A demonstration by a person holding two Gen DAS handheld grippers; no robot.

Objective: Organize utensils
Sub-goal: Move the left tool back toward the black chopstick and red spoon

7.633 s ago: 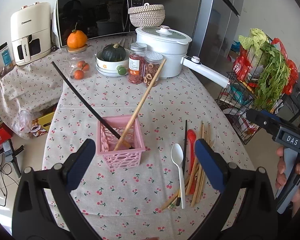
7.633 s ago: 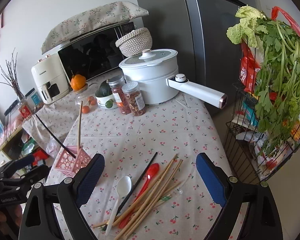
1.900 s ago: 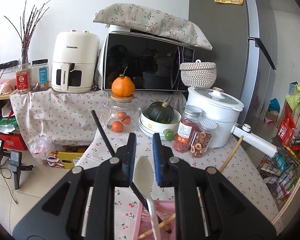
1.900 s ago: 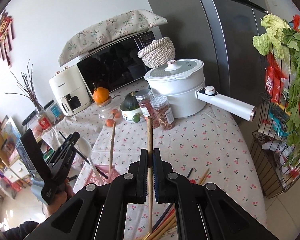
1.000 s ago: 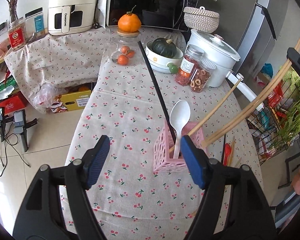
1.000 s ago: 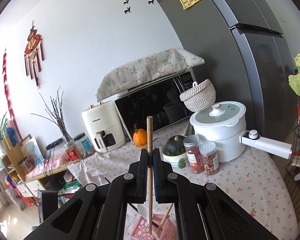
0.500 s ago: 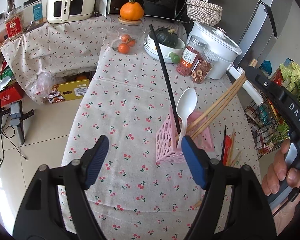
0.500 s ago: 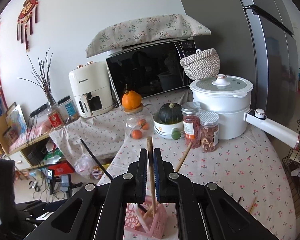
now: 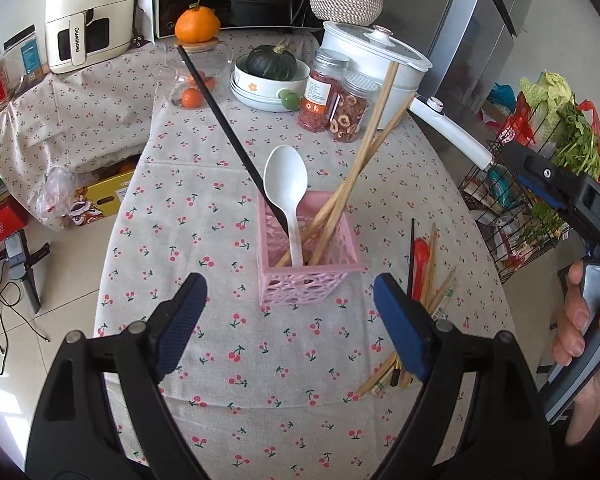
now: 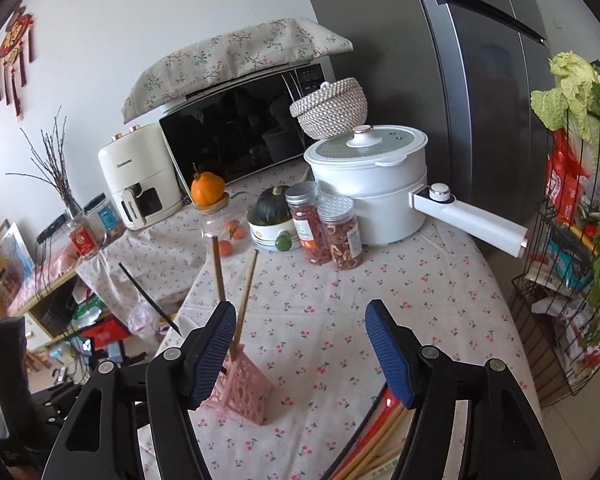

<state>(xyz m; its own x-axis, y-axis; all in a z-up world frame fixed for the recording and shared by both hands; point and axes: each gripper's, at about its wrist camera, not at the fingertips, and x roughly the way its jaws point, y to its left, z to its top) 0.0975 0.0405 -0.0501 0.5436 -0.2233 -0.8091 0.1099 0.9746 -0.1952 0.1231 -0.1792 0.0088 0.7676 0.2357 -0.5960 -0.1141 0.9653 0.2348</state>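
Here the pink basket (image 9: 309, 256) stands upright on the cherry-print tabletop (image 9: 204, 208). Inside it, the white spoon (image 9: 287, 192) stands nearly upright, bowl up. The black chopstick (image 9: 228, 132) slants up toward the far left, and two wooden chopsticks (image 9: 364, 160) lean up toward the far right. More utensils (image 9: 424, 276) lie flat just right of the basket, long axes running near to far. Both the left claw (image 9: 288, 316) and the right claw (image 10: 300, 348) are opening, nothing between their jaws.

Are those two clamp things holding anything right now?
No. The left gripper and right gripper are both opening with nothing between their jaws.
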